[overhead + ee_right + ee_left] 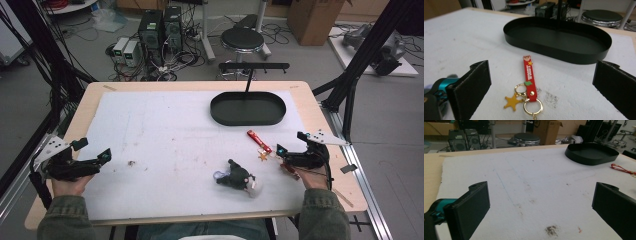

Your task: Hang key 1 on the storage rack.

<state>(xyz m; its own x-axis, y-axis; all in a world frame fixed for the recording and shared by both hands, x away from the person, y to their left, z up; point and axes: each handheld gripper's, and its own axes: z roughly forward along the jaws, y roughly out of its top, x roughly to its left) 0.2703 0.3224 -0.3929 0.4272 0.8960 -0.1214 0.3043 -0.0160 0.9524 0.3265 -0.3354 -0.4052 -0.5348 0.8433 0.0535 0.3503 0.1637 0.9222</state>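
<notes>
the right gripper (289, 154) stood with its jaws wide apart and nothing between them, lined up on the red rubber keychain strap with gold rings and a yellow star charm (528, 75). that keychain lay flat on the white foam mat (165, 135), just on the near side of the black oval metal tray (248, 108), its strap end pointing toward the tray and its rings toward the gripper. to me this looked like the approach before a pick, with the tray as the likely place to drop it. the next move, i'd guess, called for lowering the jaws either side of the narrow strap and closing low to the mat, since the strap was thin and flat and the loose rings and star could slip or swing.

the left gripper (90, 161) was also open and empty, resting well away from the tray at the far left edge of the mat, over a small dark smudge.

the strap looked soft and moulded, with raised lettering; the rings were shiny and round. the tray had a low upright rim and a matt finish. a dark green plush toy with a white patch (236, 177) lay on the near side of the tray, beyond the keychain, looking soft and lumpy. the mat was grainy and stained, over a pale wooden table (305, 90).
</notes>
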